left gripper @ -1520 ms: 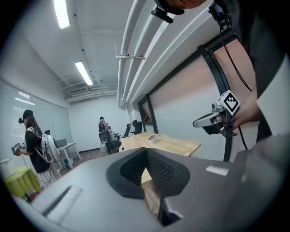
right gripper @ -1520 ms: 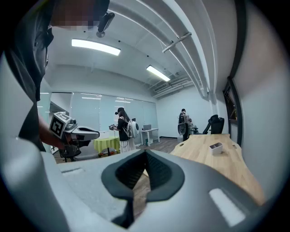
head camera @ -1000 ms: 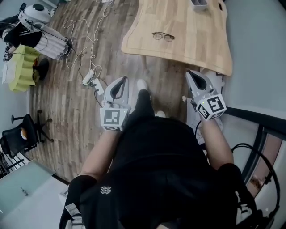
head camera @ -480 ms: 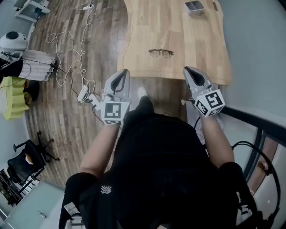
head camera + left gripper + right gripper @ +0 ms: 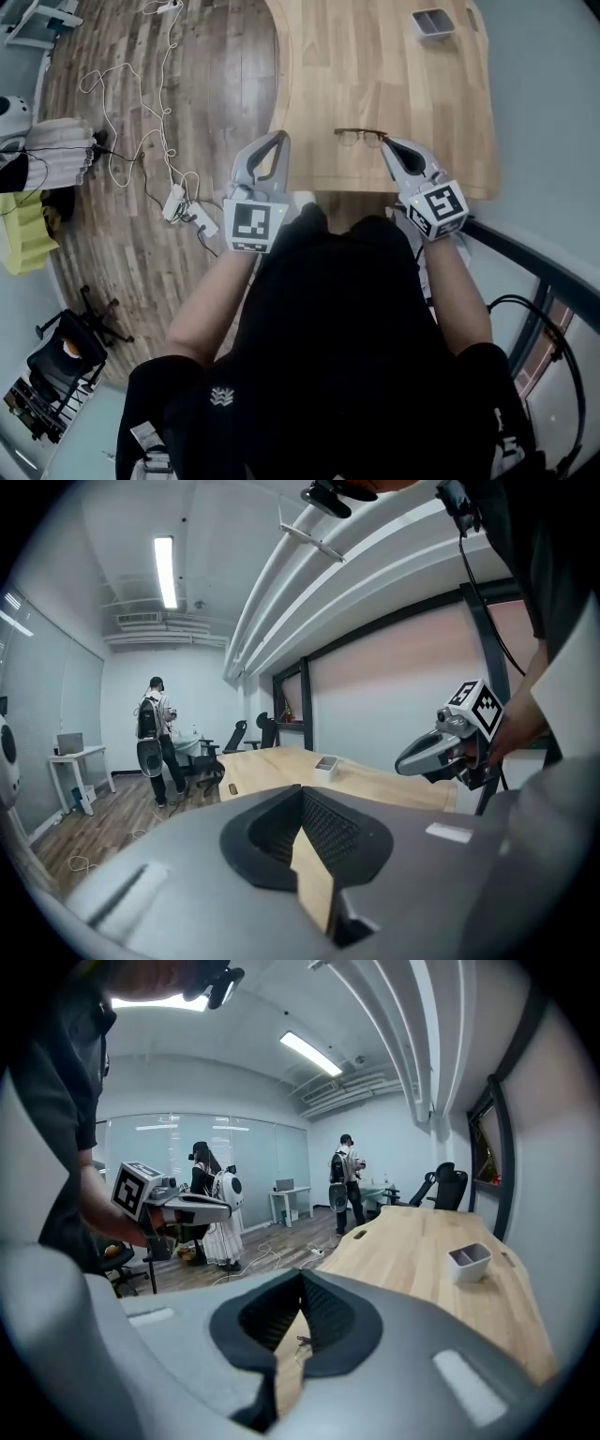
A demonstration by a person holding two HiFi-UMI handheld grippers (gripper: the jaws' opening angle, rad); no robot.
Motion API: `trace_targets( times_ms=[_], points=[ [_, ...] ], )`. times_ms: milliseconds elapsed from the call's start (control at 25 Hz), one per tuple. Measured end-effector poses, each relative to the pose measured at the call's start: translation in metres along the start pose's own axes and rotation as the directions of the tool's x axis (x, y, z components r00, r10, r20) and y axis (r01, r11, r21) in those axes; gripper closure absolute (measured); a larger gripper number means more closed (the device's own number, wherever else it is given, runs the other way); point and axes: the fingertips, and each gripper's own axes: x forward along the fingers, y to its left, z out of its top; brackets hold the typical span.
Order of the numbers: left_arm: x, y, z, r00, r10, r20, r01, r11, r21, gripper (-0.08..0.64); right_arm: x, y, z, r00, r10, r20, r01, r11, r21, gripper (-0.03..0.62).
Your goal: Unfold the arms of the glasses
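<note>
One pair of thin dark-framed glasses (image 5: pixel 360 137) on pale wooden table (image 5: pixel 375 75)

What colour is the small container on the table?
Light grey, almost white; the container shows best in the right gripper view.

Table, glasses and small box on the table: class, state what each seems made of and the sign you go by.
Table: pale wood or wood-look laminate, matt; plank lines and grain run along it.
Glasses: thin dark frame, probably metal; too small to be sure.
Box: likely plastic; smooth, plain grey-white walls, two compartments.
</note>
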Motion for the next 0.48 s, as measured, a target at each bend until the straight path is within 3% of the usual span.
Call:
trace_targets(
  times_ms=[160, 480],
  points=[
    [0.026, 0.014, -0.006, 1.000, -0.017, -0.009, 0.017, 1.000, -0.023, 0.554, 0.021, -0.006, -0.004, 0.997, 0.005, -0.080, -0.006, 1.000, -0.007, 0.591],
    [0.075, 0.006, -0.029, 0.997, -0.052, -0.051, 0.051, 0.999, -0.012, 0.554, 0.060, -0.027, -0.045, 0.979, 0.095, -0.181, -0.104, 0.994, -0.039, 0.591]
  ],
)
